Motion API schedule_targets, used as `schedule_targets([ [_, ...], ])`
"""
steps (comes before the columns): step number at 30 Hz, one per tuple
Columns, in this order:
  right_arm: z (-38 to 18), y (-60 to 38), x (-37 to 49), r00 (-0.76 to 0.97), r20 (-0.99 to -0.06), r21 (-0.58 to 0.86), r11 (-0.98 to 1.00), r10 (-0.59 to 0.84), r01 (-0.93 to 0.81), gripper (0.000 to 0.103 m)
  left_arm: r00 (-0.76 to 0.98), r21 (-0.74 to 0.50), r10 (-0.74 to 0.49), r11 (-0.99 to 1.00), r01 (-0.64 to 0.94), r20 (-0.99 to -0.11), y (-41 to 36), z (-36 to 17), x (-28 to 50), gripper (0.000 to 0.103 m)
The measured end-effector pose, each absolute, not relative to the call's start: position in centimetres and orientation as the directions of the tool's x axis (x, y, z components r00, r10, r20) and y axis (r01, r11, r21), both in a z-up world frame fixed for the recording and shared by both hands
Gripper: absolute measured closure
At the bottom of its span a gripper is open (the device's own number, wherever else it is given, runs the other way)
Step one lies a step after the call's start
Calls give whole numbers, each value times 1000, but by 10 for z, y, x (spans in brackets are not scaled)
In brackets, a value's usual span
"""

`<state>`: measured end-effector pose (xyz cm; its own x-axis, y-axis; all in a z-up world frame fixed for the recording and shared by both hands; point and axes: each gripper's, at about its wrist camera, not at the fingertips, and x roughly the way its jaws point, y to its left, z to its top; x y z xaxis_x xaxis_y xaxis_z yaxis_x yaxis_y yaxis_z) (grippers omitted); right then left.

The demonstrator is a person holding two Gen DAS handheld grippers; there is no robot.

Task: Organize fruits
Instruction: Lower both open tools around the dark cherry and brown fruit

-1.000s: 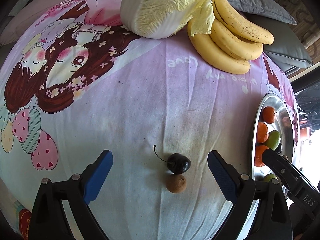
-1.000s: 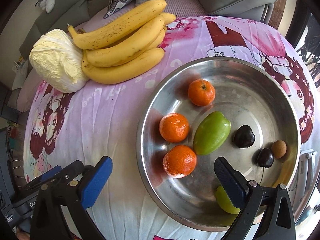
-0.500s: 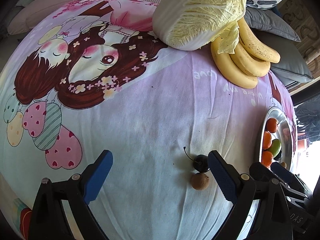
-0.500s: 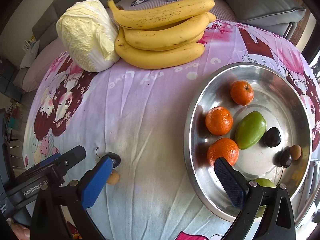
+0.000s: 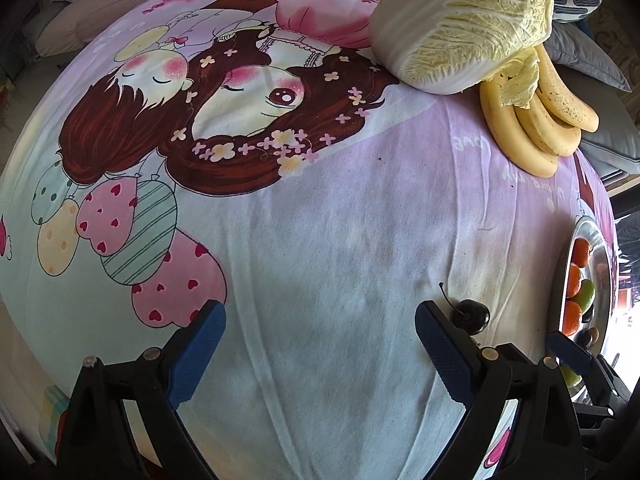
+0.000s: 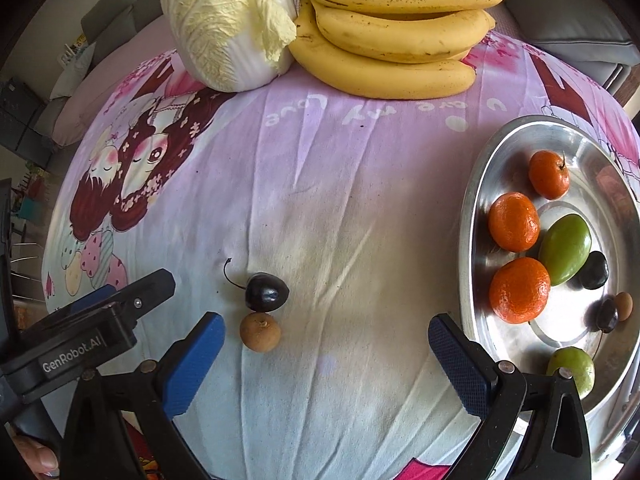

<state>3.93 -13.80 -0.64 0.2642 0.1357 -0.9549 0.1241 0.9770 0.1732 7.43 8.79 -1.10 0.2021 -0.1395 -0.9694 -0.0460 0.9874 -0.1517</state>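
Right wrist view showed one dark cherry (image 6: 266, 292) touching one brown longan (image 6: 260, 332) on the cloth (image 6: 340, 200), ahead of the right gripper (image 6: 326, 356), jaws wide and empty. The metal plate (image 6: 480, 168) to the right held three oranges (image 6: 519, 290), two green fruits (image 6: 566, 249), two dark fruits and one longan. One cabbage (image 6: 228, 20) touched one banana bunch (image 6: 392, 28). The left gripper (image 5: 320, 344), wide and empty, had swung left since half a second earlier, its right finger now hiding the longan

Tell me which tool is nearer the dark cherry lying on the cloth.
Left. The left tool has a finger tip just beside the dark cherry, which lies outside its gap. The right tool sits open, short of it.
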Motion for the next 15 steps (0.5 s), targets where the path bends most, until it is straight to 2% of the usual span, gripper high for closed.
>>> schedule_targets([
  [15,-32,-140,47,215,-966,180,970,143,163,0,134,-173,-164,983,-58,-977,93,-36,77,7],
])
